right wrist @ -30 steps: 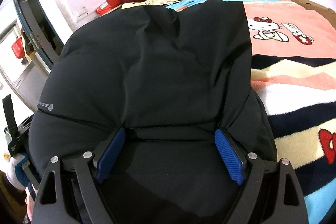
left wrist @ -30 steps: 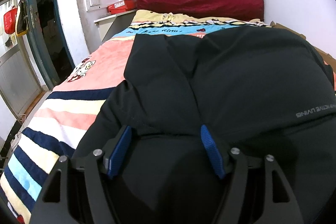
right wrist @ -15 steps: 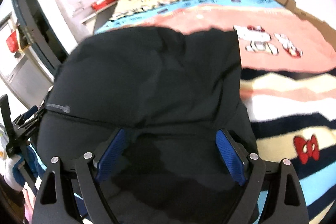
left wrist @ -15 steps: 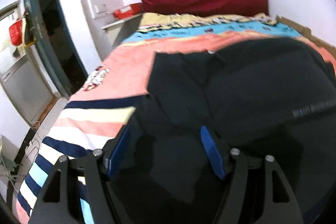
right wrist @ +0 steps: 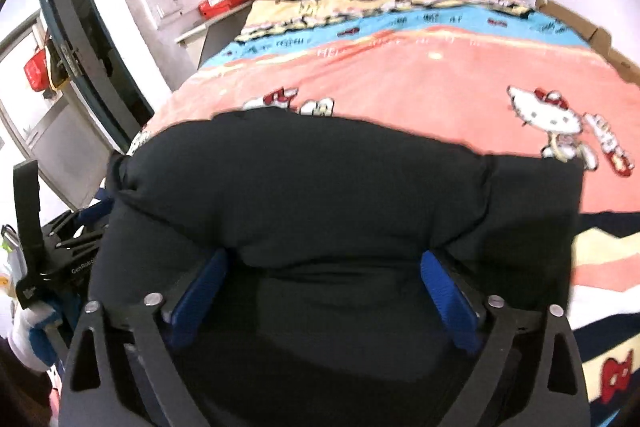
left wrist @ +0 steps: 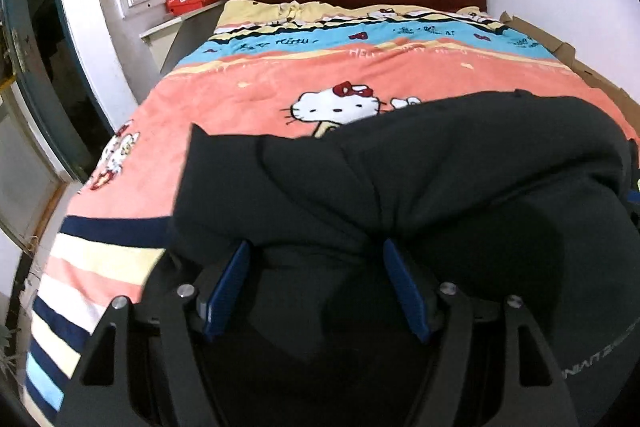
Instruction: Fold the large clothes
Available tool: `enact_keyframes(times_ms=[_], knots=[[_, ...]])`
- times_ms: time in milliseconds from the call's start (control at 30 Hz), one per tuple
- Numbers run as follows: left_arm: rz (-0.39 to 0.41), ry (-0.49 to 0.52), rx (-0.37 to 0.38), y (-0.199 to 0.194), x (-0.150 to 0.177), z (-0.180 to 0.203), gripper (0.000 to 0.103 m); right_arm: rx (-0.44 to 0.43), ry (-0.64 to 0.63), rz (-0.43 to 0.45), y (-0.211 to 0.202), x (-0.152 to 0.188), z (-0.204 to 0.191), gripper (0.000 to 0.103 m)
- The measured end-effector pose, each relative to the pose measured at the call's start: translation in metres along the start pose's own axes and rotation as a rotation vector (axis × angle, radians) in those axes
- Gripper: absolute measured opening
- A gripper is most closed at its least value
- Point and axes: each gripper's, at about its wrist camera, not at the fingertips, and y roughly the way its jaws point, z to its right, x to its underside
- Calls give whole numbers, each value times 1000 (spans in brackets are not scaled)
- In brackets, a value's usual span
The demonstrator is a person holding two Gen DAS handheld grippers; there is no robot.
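Garment (left wrist: pixel 460 167) covers both tools' tips | left tool (left wrist: pixel 316 283) apparently grasping it | right tool (right wrist: pixel 324 291) just widened, grip unclear

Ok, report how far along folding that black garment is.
Done: the black garment is doubled into a thick bundle on the bed. In hand: the left gripper appears clamped on a bunch of it; on the right gripper the jaws have just been opening, cloth between them. Left: flatten and tidy the bulging fold.
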Motion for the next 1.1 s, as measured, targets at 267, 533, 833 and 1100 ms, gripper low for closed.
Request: enact_keyframes(times_ms=[267,533,833,1100], knots=[[38,27,-74,-16,6,1,68,9,21,4,-3,4,6,100],[119,17,-129,-51,42,-11,68,48,46,64,-54,45,34,100],[128,-7,-126,-41,54,-13,69,35,75,44,-33,71,54,101],[126,-5,-135,-41,57,-13,69,27,84,41,-31,75,57,101]])
